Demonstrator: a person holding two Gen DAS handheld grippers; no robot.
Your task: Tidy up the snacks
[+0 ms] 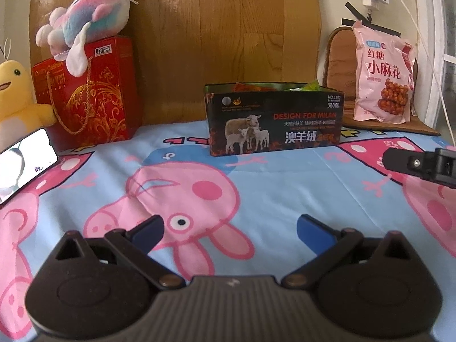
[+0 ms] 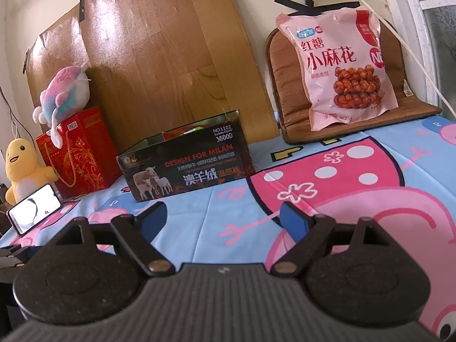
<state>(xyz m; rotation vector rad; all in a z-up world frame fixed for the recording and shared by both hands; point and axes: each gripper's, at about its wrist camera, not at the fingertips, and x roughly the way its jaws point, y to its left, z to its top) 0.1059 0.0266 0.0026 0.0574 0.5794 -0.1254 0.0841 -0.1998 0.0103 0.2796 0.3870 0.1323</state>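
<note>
A dark open box with sheep printed on it (image 1: pixel 275 122) (image 2: pixel 188 165) stands at the back of the cartoon-pig sheet, with orange and green snack packets showing over its rim (image 1: pixel 256 87). A pink snack bag (image 1: pixel 383 77) (image 2: pixel 346 65) leans upright on a brown cushion at the back right. My left gripper (image 1: pixel 229 228) is open and empty, low over the sheet in front of the box. My right gripper (image 2: pixel 223 218) is open and empty, right of the box; its tip shows in the left wrist view (image 1: pixel 421 166).
A red gift box (image 1: pixel 88 94) (image 2: pixel 78 154) with a pink-blue plush (image 1: pixel 91 14) on top stands at the back left beside a yellow plush (image 1: pixel 17 94). A lit phone (image 1: pixel 22 159) (image 2: pixel 35 208) lies at the left. A wooden board (image 1: pixel 222 37) lines the wall.
</note>
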